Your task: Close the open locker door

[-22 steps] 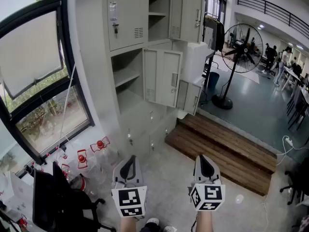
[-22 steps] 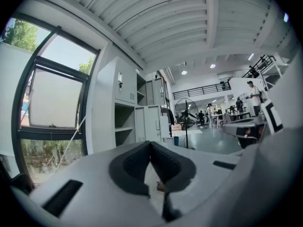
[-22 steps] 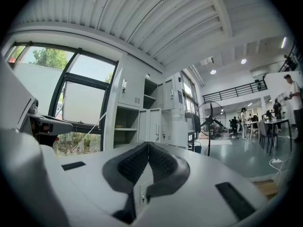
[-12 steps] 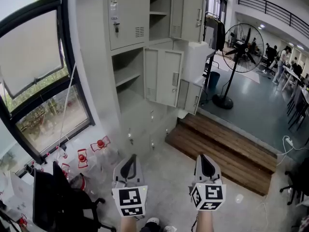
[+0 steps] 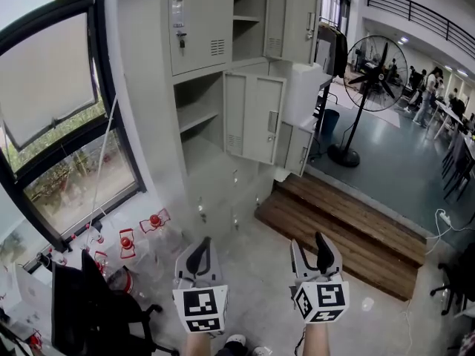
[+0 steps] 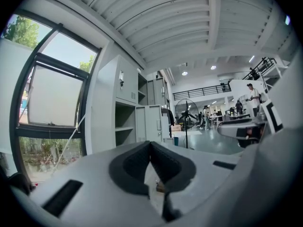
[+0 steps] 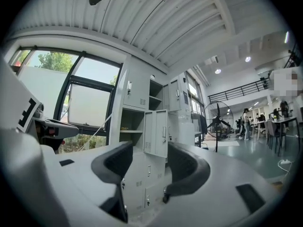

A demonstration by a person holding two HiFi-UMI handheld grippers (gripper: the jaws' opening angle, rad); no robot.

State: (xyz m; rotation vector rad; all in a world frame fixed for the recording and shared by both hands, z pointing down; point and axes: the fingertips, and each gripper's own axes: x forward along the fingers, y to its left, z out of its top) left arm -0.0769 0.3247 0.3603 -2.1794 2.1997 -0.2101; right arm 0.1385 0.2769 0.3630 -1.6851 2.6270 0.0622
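Note:
The grey locker bank (image 5: pixel 193 28) stands ahead by the window. Its middle compartment's door (image 5: pixel 254 117) hangs wide open, swung out to the right; the same door (image 7: pixel 156 132) shows past the right jaws, and the door (image 6: pixel 151 123) shows small in the left gripper view. An upper door (image 5: pixel 295 22) and a lower door (image 5: pixel 297 148) also stand open. My left gripper (image 5: pixel 198 254) (image 6: pixel 150 145) is shut with nothing in it. My right gripper (image 5: pixel 309 249) (image 7: pixel 150 150) has just opened and holds nothing. Both are level and well short of the lockers.
A wooden step (image 5: pixel 349 228) lies right of the lockers, with a standing fan (image 5: pixel 378 73) behind it. A black chair (image 5: pixel 96 310) and red objects (image 5: pixel 126 243) sit by the window (image 5: pixel 59 124) at left. People stand far right.
The right gripper's jaws have spread apart from shut to open. The view has drifted slightly toward the lockers. The left gripper stays shut.

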